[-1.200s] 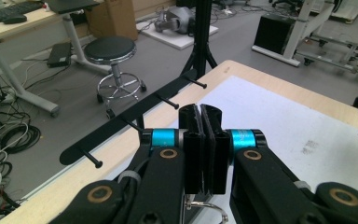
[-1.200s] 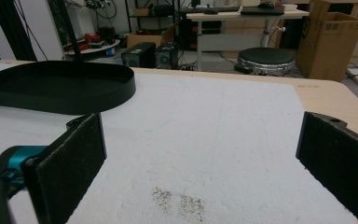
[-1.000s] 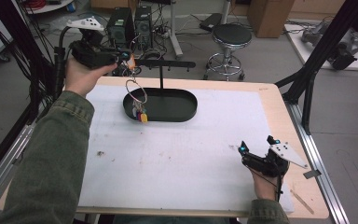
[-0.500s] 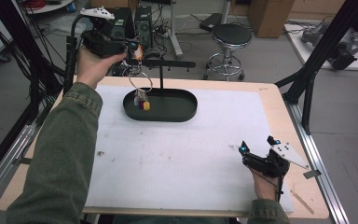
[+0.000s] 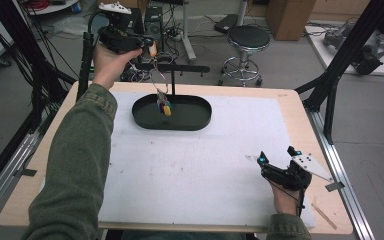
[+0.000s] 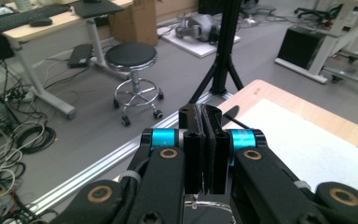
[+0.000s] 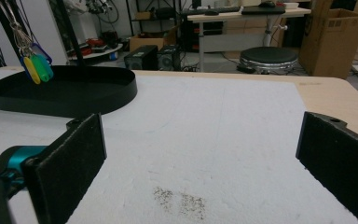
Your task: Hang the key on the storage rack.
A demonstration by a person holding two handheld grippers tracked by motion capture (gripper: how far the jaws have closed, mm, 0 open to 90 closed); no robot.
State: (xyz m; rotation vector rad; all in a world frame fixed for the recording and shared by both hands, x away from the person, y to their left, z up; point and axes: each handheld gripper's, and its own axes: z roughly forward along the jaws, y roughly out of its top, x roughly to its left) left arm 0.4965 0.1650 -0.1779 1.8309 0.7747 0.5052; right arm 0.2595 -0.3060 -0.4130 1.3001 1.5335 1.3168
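The left gripper [image 5: 151, 48], clenched on the key ring [image 5: 159, 75], dangles 3 light, swinging tags [image 5: 164, 107] over the tray [image 5: 200, 119]; right gripper [image 5: 278, 156] gapes released.

I'm holding my left hand-held gripper [image 5: 151, 48] up behind the counter's [image 5: 290, 102] far left edge, the key bunch [image 5: 164, 107] dangling from it over the tray [image 5: 190, 120], beside the stand's post [image 5: 172, 82]. My right hand-held gripper [image 5: 276, 157] is resting near the counter's front right corner.
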